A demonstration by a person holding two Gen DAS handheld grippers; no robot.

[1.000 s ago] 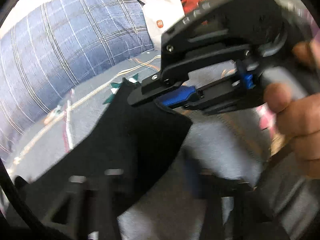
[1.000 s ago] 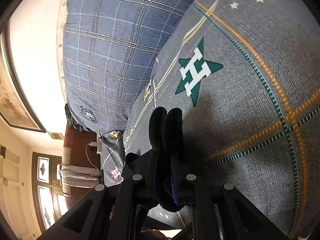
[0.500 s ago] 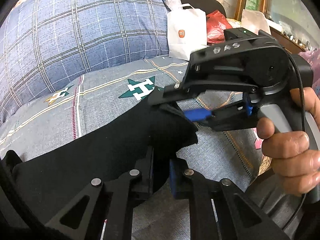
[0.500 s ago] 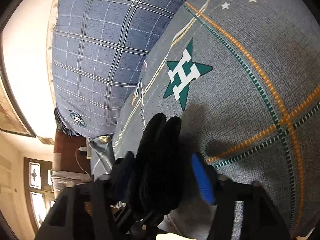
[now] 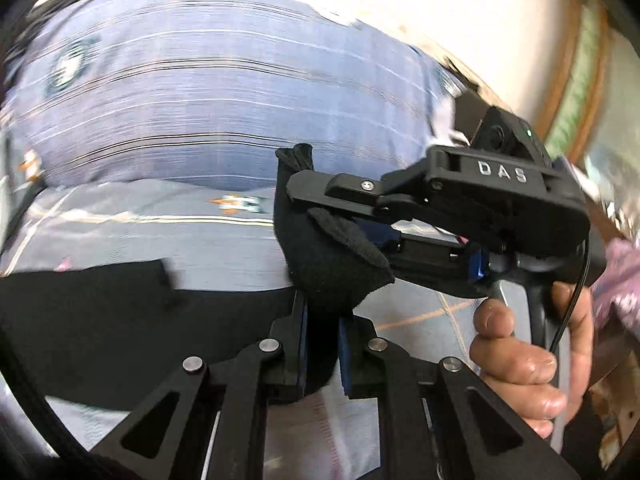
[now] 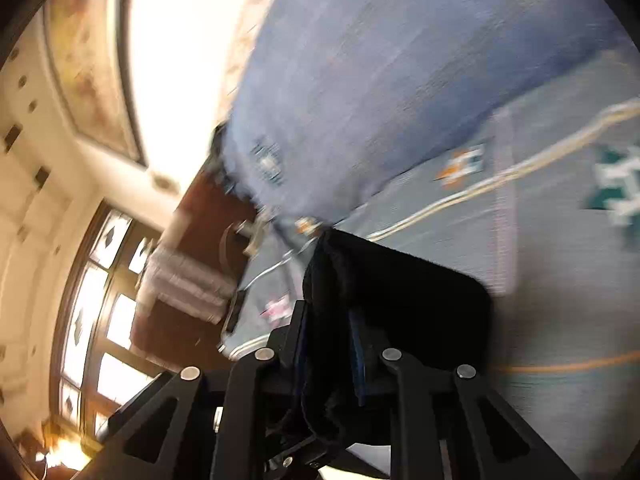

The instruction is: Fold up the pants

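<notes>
1. Left wrist view: left gripper (image 5: 322, 328) clenched on a fold of the black pants (image 5: 332, 256); the cloth bunches up between the fingers and rises above them.
2. Same view: right gripper (image 5: 316, 200) comes in from the right, held by a hand (image 5: 532, 364), and is clamped on the same bunch of cloth, just above the left gripper. Its body reads "DAS".
3. Rest of the pants lies flat, lower left, on the bed (image 5: 180, 240), a grey sheet w/ thin stripes and star marks.
4. Behind: blue checked pillow (image 5: 224, 92), blurred. Wood frame far right; pink patterned cloth at the right edge, too blurred to name.
5. Right wrist view: right gripper (image 6: 328, 344) closed on the pants (image 6: 416, 308); the cloth is pinched between the fingers and spreads out to the right over the bed (image 6: 560, 280).
6. Pillow (image 6: 380, 80) up top, heavy blur. Left side: window (image 6: 92, 312) w/ dark frame, and a framed picture (image 6: 88, 48) on the wall.
7. Folded pale cloth stack near the window, detail unclear.
</notes>
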